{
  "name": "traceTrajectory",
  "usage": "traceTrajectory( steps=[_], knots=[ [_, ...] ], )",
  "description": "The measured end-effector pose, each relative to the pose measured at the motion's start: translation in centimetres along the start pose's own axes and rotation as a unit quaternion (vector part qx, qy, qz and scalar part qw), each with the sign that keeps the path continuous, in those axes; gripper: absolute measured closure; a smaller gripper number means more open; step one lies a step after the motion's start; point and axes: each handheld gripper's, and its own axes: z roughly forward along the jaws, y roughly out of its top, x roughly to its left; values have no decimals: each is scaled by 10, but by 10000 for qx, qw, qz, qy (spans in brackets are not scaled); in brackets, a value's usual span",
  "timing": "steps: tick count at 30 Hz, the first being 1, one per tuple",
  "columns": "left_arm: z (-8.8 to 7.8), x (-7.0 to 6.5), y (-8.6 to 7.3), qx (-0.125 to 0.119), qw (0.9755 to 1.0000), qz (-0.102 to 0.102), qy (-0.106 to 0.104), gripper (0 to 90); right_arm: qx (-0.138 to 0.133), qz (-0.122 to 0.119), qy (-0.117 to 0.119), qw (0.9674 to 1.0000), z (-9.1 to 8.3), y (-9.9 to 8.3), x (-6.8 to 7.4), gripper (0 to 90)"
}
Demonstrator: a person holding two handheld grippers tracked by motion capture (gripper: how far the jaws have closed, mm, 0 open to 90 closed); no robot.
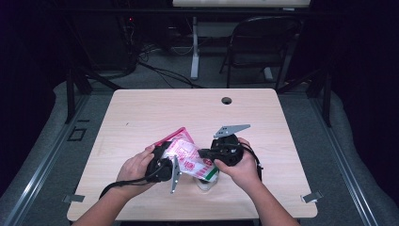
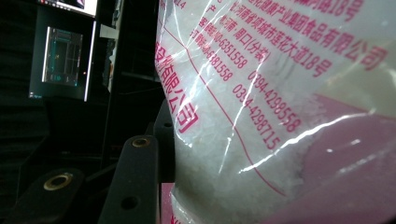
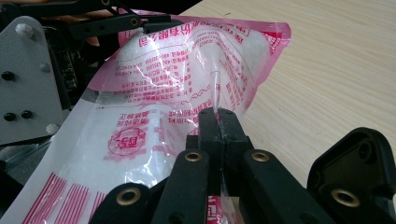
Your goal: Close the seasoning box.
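We have the pink-printed bag of white granules (image 3: 187, 88) held up off the desk (image 1: 141, 117) between both tongs: right tongs (image 3: 218, 122) pinched fully shut on a fold of its film, left tongs (image 1: 164, 165) part-closed, clamped on the bag's other side. We judge this as mid-opening, above a small container (image 1: 206, 182); next, pull apart evenly without spilling.

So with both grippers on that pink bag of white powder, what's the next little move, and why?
Probably pull the right gripper gently away from the left gripper to tear the bag: the right one pinches a thin fold of plastic, while the left holds the bag's body.
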Motion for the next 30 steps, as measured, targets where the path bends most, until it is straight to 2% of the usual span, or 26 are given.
traceTrajectory(
  steps=[8, 14, 19, 30],
  knots=[
    [0, -3, 2, 30, 10000, 57, 42, 623, 39, -3, -38, 10000, 1, -2, -2, 900],
    [-1, -6, 3, 12, 9998, 183, 101, 627, 89, -121, -238, 9996, 1, -3, -1, 900],
    [-3, -11, 3, 11, 9989, 415, 203, 632, 136, -197, -389, 9990, 4, -4, -1, 900],
    [-6, -16, 2, 100, 9974, 646, 315, 639, 179, -200, -452, 9986, 9, -3, -2, 900]
  ],
)
